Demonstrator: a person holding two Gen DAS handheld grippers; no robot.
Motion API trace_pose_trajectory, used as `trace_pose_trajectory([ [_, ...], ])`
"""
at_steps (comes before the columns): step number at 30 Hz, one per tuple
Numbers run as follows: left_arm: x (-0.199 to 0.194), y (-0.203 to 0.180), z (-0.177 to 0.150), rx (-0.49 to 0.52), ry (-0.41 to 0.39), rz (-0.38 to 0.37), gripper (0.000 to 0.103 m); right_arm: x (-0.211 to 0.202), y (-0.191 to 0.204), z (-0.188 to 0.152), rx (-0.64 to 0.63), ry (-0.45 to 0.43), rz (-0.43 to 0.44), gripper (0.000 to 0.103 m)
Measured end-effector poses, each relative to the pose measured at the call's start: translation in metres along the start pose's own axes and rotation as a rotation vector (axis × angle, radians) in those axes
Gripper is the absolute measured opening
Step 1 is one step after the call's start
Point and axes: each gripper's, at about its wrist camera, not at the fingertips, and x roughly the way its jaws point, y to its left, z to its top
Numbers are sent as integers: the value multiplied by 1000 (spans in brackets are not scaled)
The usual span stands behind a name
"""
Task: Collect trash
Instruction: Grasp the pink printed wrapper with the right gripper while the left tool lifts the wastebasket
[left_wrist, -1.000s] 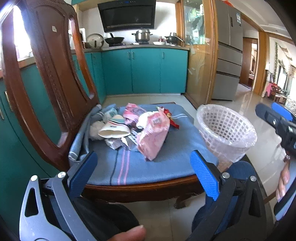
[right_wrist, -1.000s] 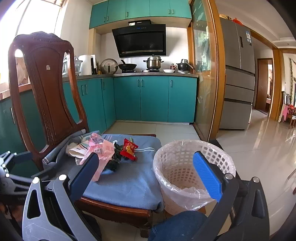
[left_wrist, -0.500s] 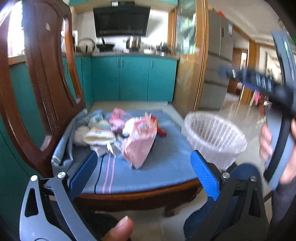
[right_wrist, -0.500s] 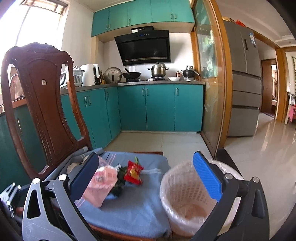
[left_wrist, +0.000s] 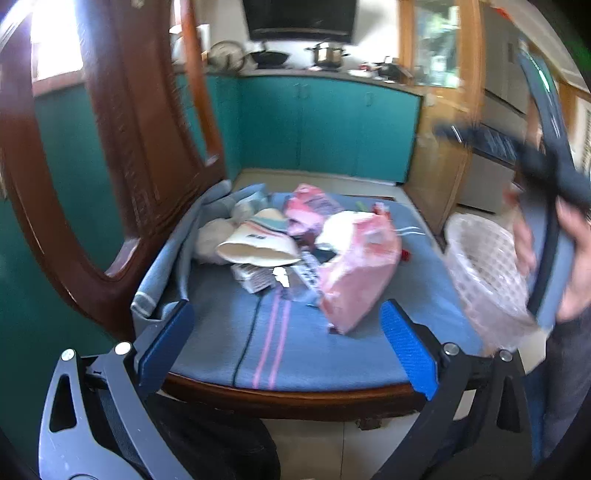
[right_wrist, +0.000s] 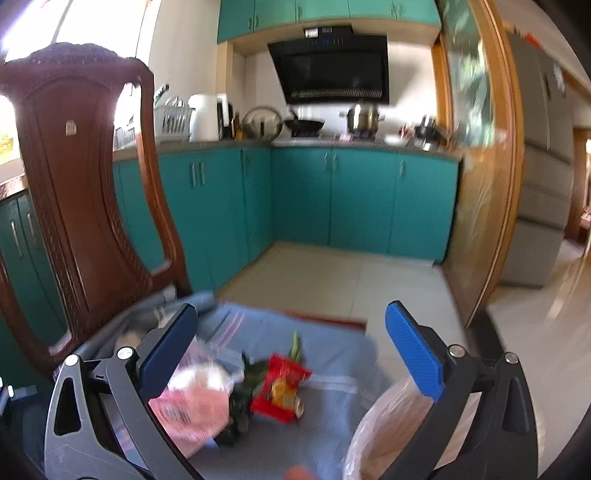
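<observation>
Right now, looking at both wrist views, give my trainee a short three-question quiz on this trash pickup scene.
1. True or false: the left hand-held gripper is shut on the pink bag.
2. Multiple choice: the trash pile rests on A) the kitchen counter, B) the blue chair cushion, C) the floor.
3. Fill in: in the right wrist view, the red wrapper lies between the pink bag and the white ____.

Key: 1 false, both hand-held grippers are open and hold nothing, the right hand-held gripper included. 2 B. 3 basket.
</observation>
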Motion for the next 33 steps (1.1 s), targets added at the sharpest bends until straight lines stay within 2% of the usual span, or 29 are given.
trace_pose_trajectory([
  [1,5,3,3,-13,8,15,100,9,-5,-4,-3,44,11,100],
  [3,12,7,8,-34,11,41,99,14,-14,-5,16,72,-3,100],
  [6,24,13,15,-85,25,68,90,13,-35,-7,107,79,76,98],
  [8,32,14,19,-105,46,65,88,17,-46,-11,178,123,150,86],
  [10,38,12,22,-107,61,72,87,23,-50,-17,226,164,234,79],
  [13,42,8,22,-119,63,84,87,26,-41,-22,233,204,325,78],
  [16,42,2,19,-99,83,104,87,29,-13,-28,210,250,409,78],
  [19,42,-2,14,-72,109,121,88,34,13,-30,206,289,457,87],
  [20,41,-2,12,-69,114,126,89,35,18,-31,204,294,460,93],
  [22,37,-1,9,-67,118,141,91,41,34,-32,215,319,460,100],
  [24,34,1,7,-70,118,151,92,54,46,-38,233,379,459,100],
  [26,29,4,5,-73,119,161,92,68,57,-47,212,454,387,100],
  [28,27,7,4,-76,117,171,93,71,65,-54,178,470,336,100],
  [29,26,8,3,-78,118,173,93,70,69,-57,169,460,351,99],
  [30,26,9,3,-82,120,173,93,69,70,-58,163,456,358,94],
  [31,26,10,3,-87,123,174,93,67,73,-58,147,454,358,77],
  [32,27,10,2,-91,125,173,93,65,73,-58,130,457,350,70],
  [33,28,11,2,-96,128,170,93,62,73,-57,116,454,346,67],
])
